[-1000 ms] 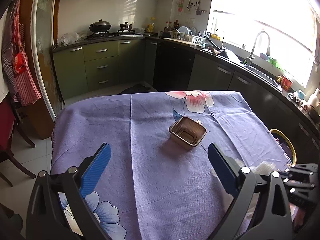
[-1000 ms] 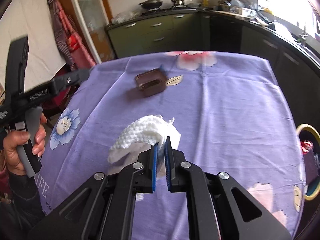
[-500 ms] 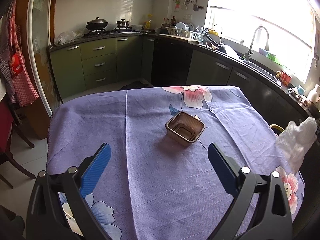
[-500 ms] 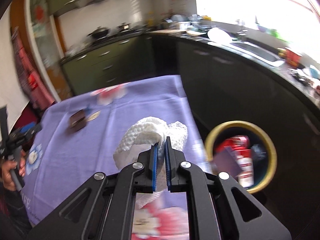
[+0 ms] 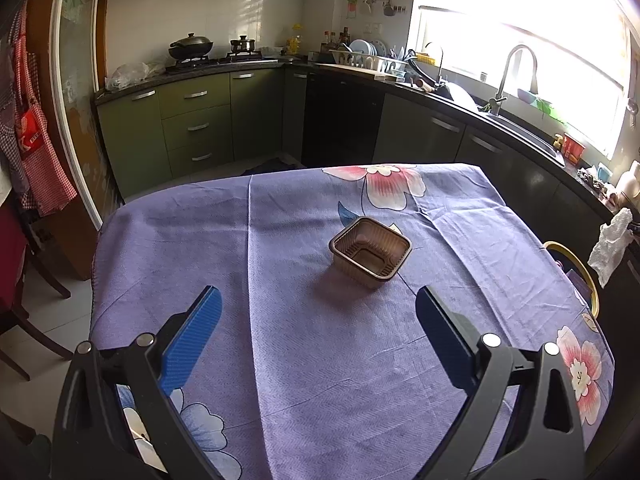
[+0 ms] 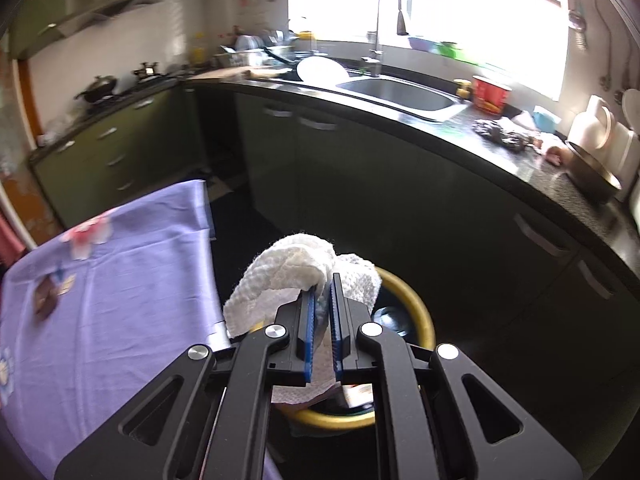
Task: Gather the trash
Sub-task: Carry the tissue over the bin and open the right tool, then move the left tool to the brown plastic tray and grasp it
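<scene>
While the right hand-held gripper holds a crumpled white paper towel pinched between its nearly closed blue pads, it hangs over the yellow-rimmed trash bin that stands on the floor just beside the table. From the left wrist view, the same towel shows at the right edge, above the bin's rim. Some rubbish seems to lie inside the bin, though most of it is hidden behind the towel and the fingers. The left hand-held gripper is wide open and holds nothing; it hovers above the purple flowered tablecloth, pointed toward a small brown plastic tray that rests alone near the middle of the table. I judge the task to be well advanced but not finished: the towel is at the bin but not yet released, and the brown tray is the only piece of trash I can see left on the table. Releasing the towel and then collecting the tray would appear to complete the work.
</scene>
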Tool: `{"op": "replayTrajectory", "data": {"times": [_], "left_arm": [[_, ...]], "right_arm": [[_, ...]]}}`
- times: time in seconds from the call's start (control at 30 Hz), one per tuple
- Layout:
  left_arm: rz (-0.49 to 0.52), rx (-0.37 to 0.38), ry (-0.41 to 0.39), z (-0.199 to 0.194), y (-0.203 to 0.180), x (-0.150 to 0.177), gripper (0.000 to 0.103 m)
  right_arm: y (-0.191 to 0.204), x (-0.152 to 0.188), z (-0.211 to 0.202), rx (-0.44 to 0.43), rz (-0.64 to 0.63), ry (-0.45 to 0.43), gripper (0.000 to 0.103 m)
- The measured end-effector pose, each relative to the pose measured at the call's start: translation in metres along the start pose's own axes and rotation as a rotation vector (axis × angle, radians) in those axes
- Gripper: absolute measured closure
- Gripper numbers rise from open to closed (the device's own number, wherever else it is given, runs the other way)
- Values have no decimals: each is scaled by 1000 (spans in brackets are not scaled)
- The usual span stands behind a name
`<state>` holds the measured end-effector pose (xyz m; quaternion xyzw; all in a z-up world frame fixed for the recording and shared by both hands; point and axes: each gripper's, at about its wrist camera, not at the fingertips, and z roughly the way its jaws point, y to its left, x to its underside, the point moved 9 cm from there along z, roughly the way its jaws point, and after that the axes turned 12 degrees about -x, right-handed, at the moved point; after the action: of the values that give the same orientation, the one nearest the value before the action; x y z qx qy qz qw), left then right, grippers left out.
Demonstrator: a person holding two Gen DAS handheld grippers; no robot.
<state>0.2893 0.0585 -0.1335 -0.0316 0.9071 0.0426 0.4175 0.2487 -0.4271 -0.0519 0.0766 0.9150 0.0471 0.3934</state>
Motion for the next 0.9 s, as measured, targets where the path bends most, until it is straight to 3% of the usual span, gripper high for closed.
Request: {"op": "replayTrajectory", "data": {"times": [0.2, 0.27, 0.3, 0.33, 0.63, 0.9], "left_arm": [[8, 7, 3, 1, -3, 1, 10], [14, 16, 2, 1, -6, 1, 10], [18, 24, 0, 1, -8, 1, 10], [21, 29, 0, 1, -10, 2, 10], [73, 138, 41, 4, -40, 6, 10], [211, 220, 61, 35, -69, -15, 10]], "right_arm": [[-36, -4, 37, 77, 44, 40, 94], [-41, 6, 55, 81, 62, 101, 82], [-43, 13, 64, 81, 74, 140, 60], [-44, 19, 70, 79, 84, 173, 52], [-15, 31, 40, 3, 50, 113, 48], [39, 39, 26, -89, -27, 94, 48]]}}
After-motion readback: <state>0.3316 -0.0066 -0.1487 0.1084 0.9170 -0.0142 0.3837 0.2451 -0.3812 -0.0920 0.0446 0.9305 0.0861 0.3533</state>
